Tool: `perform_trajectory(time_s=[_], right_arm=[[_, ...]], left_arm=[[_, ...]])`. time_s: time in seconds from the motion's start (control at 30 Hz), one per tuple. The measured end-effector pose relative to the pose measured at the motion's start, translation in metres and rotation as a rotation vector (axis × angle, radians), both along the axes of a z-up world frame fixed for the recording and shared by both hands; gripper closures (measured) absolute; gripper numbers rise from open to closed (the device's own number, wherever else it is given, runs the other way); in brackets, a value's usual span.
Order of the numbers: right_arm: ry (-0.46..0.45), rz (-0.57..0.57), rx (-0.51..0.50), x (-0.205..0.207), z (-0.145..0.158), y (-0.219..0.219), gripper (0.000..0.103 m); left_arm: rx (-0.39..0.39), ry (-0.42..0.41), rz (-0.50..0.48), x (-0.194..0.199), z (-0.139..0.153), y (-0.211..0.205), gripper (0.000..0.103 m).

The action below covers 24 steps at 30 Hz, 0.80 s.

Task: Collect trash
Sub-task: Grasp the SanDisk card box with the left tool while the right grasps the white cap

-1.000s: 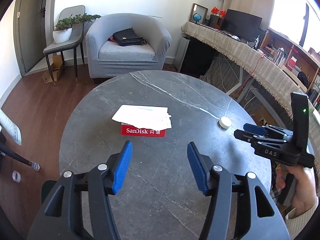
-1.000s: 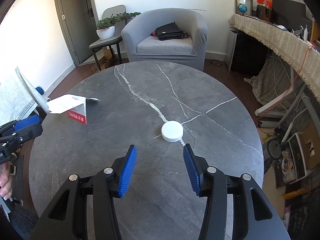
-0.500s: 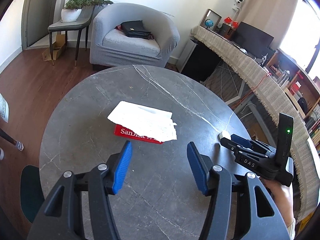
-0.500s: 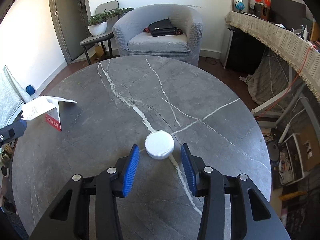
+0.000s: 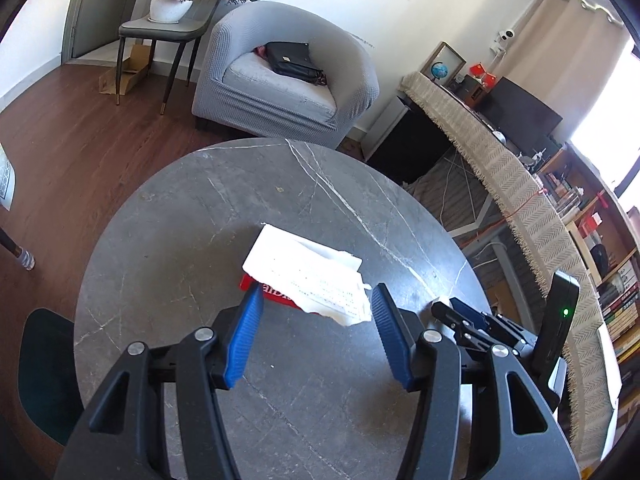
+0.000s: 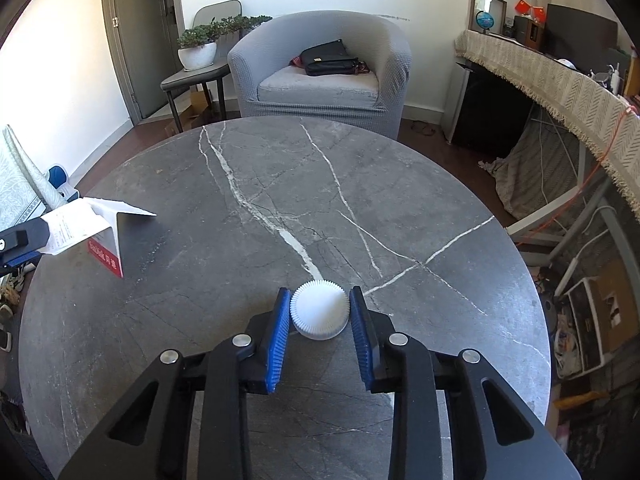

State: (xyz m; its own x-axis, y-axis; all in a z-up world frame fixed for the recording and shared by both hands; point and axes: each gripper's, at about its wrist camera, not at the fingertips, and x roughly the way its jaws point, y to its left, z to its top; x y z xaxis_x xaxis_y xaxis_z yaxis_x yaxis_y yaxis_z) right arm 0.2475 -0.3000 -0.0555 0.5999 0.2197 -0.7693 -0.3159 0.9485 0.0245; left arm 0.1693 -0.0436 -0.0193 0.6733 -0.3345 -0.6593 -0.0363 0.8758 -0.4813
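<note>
1. Closing the right gripper (image 6: 320, 312) around the ribbed white cap (image 6: 319, 314) on the grey marble table (image 6: 400, 200); pads at its sides, firm contact unclear.
2. Next, probably: finish squeeze, lift.
3. Left gripper (image 5: 316, 332) spread open, nearing crumpled printed paper (image 5: 308, 276) atop a red card (image 5: 276, 298) partly reading "Disk"; nothing grasped.

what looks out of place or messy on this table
A crumpled, torn-edged white paper lies askew on a red SanDisk package, overhanging it toward the left gripper. A loose white ribbed cap sits alone on the grey marble table, between the closing jaws of the right gripper.
</note>
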Motion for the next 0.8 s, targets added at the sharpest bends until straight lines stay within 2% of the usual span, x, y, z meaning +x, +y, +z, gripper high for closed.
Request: perform_trajectory(time_s=[0.27, 0.5, 0.53, 0.57, 0.67, 0.73, 0.8], right_arm=[[-0.025, 0.0, 0.055, -0.01, 0.013, -0.001, 0.073], [-0.003, 0.044, 0.078, -0.02, 0.01, 0.015, 0.073], [-0.002, 0.045, 0.085, -0.021, 0.01, 0.016, 0.073], [0.002, 0.047, 0.1, -0.022, 0.011, 0.017, 0.073], [0.013, 0.053, 0.135, -0.024, 0.01, 0.018, 0.073], [0.017, 0.057, 0.14, -0.026, 0.01, 0.02, 0.073], [0.011, 0.064, 0.139, -0.028, 0.014, 0.023, 0.073]], left_arm=[[-0.162, 0.045, 0.004, 0.009, -0.016, 0.009, 0.055], [-0.285, 0.074, 0.005, 0.015, -0.027, 0.018, 0.074], [-0.284, 0.075, 0.004, 0.015, -0.027, 0.017, 0.076], [-0.278, 0.072, -0.001, 0.015, -0.026, 0.015, 0.083], [-0.26, 0.057, -0.03, 0.015, -0.022, 0.008, 0.091], [-0.24, 0.05, -0.041, 0.014, -0.018, 0.004, 0.102], [-0.202, 0.042, -0.044, 0.012, -0.013, 0.002, 0.102]])
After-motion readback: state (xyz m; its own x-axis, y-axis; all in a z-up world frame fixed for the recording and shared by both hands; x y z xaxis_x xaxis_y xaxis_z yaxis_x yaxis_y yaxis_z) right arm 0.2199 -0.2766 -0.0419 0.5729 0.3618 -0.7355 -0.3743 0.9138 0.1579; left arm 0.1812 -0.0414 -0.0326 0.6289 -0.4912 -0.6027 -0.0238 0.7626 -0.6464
